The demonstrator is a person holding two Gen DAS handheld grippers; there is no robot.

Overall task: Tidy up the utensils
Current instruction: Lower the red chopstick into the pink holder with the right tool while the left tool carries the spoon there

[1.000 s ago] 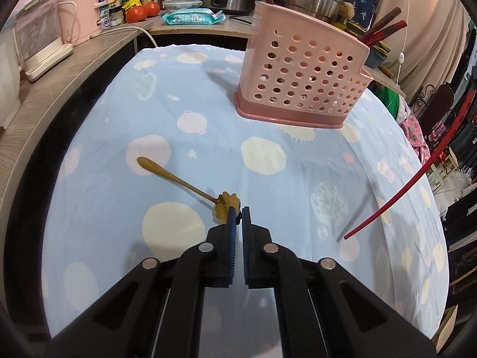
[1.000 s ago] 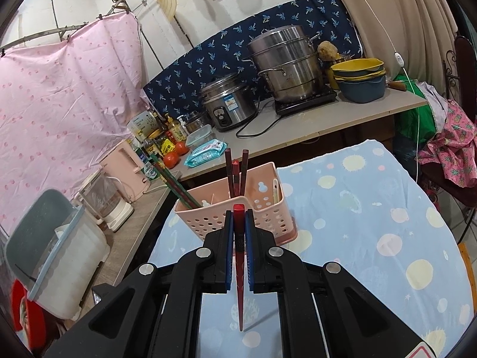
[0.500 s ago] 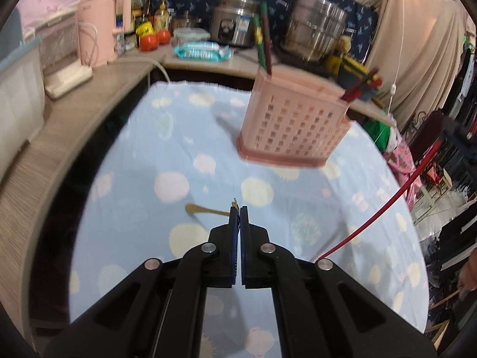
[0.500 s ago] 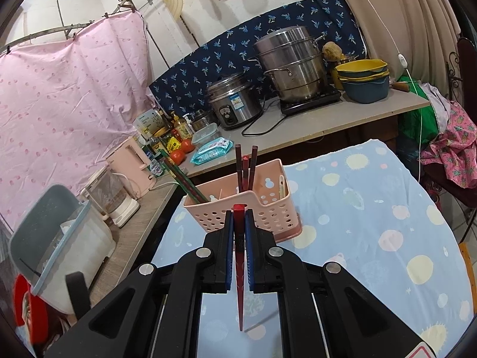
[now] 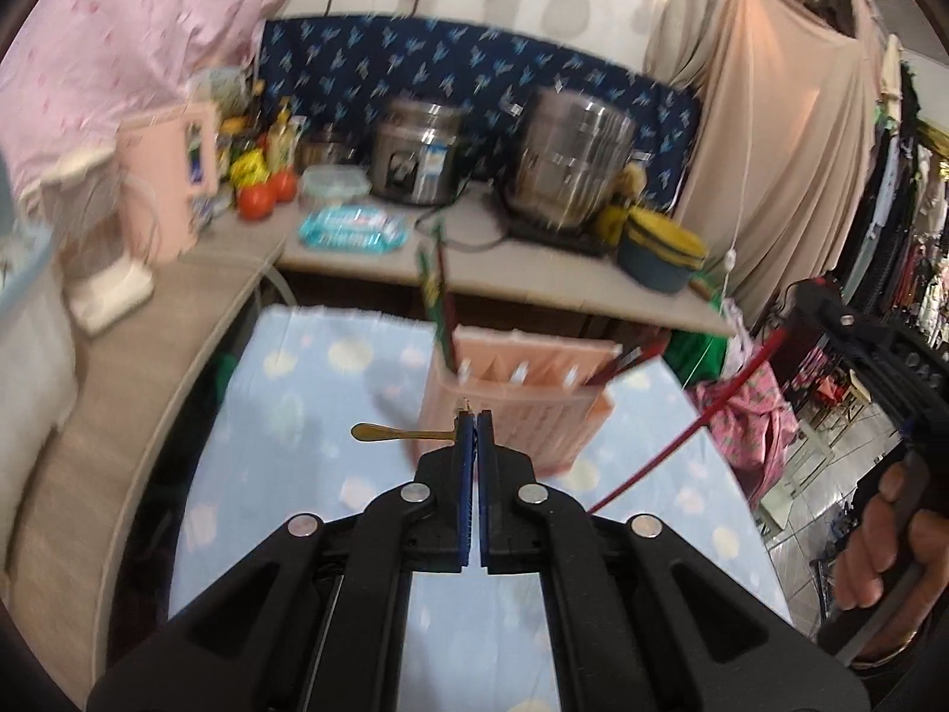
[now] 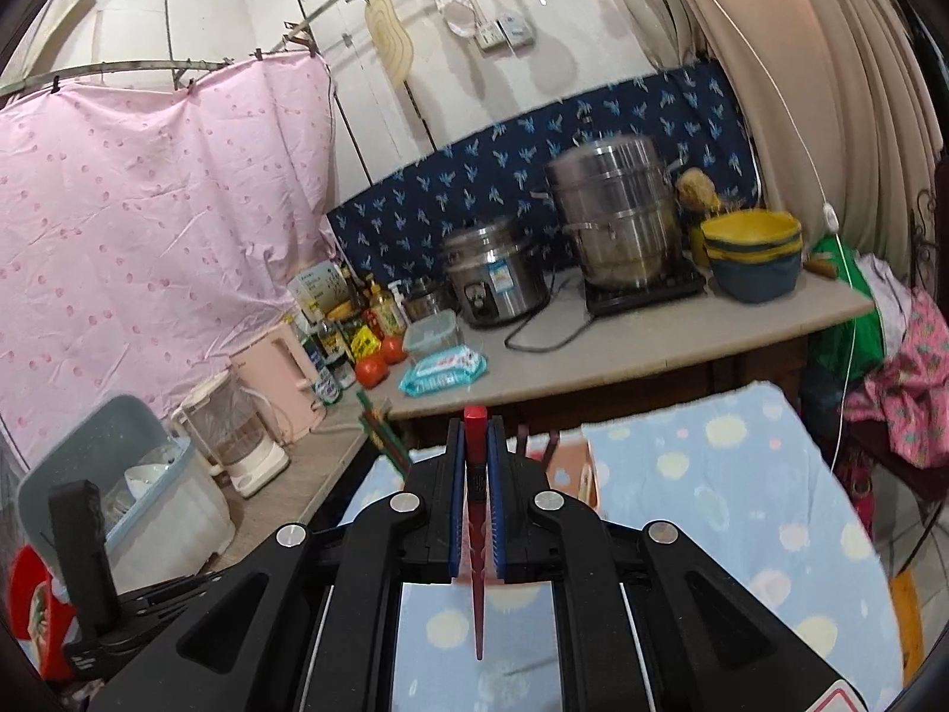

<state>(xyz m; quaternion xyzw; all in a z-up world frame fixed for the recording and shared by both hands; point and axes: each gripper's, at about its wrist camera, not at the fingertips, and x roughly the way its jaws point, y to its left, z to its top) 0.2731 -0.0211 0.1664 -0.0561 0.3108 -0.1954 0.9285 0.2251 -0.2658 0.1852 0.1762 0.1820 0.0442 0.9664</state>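
Note:
My left gripper (image 5: pixel 473 415) is shut on a small gold spoon (image 5: pixel 388 432), held in the air with its handle sticking out to the left, in front of the pink perforated utensil basket (image 5: pixel 522 409). The basket stands on the blue spotted tablecloth (image 5: pixel 308 403) and holds green and dark red chopsticks (image 5: pixel 438 296). My right gripper (image 6: pixel 474 436) is shut on a red chopstick (image 6: pixel 476 563), which hangs point down between the jaws. That chopstick also shows in the left wrist view (image 5: pixel 688 427). The basket (image 6: pixel 569 469) is mostly hidden behind the right gripper.
A counter (image 6: pixel 623 350) behind the table carries a rice cooker (image 6: pixel 492 279), a steel steamer pot (image 6: pixel 617 225), stacked bowls (image 6: pixel 753 261), tomatoes (image 6: pixel 379 359), a wipes pack (image 6: pixel 442 368) and a pink kettle (image 6: pixel 279 380). A side counter (image 5: pixel 136 391) runs along the left.
My left gripper has closed on the gold spoon and lifted it off the cloth toward the basket. My right gripper still holds the red chopstick and has lowered a little.

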